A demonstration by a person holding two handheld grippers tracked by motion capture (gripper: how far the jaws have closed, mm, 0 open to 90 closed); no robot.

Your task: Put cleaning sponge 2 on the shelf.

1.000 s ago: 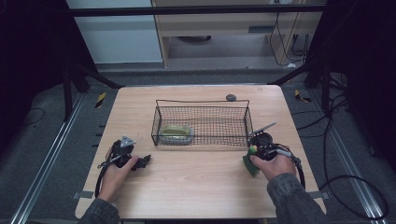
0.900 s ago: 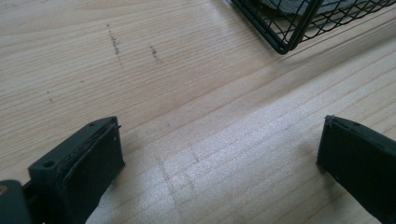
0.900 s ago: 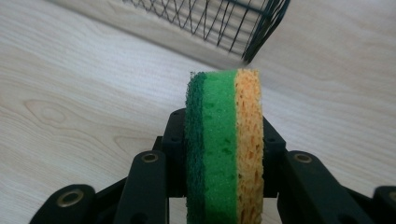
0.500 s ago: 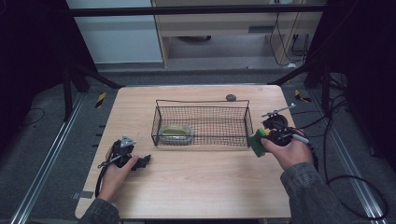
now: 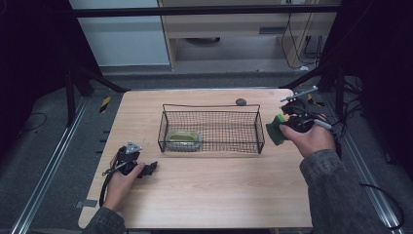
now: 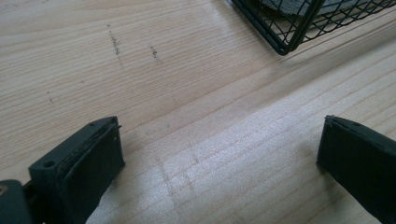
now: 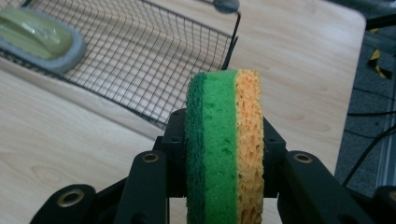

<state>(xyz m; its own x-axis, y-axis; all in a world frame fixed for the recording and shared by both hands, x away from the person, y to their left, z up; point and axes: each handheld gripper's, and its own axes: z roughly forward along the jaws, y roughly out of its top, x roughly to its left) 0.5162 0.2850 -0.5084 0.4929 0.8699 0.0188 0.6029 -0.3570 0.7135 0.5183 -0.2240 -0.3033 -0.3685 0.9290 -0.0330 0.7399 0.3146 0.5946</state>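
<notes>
Near the front-left corner of the tabletop (image 5: 219, 195), the left gripper (image 5: 139, 168) is resting on the wood with its jaws standing wide and nothing between them (its own view is showing bare grain and just one corner of the basket). It is sitting well apart from the wire basket (image 5: 210, 108), so it is posing little risk unless the hand swings it toward the mesh.

In the middle of the tabletop, the basket is already holding a pale green sponge (image 5: 184, 139) at its left end.

Beside the basket's right end, raised off the right edge of the tabletop, the right gripper (image 5: 277, 129) is squeezing a green-and-yellow sponge (image 7: 225, 140) on edge, its jaws pressing the two flat faces. If the aim is to drop it in the basket, the soft foam is likely to be the trouble: it could catch on the top wire and tip the light basket, or spring out sideways on release and land outside.
</notes>
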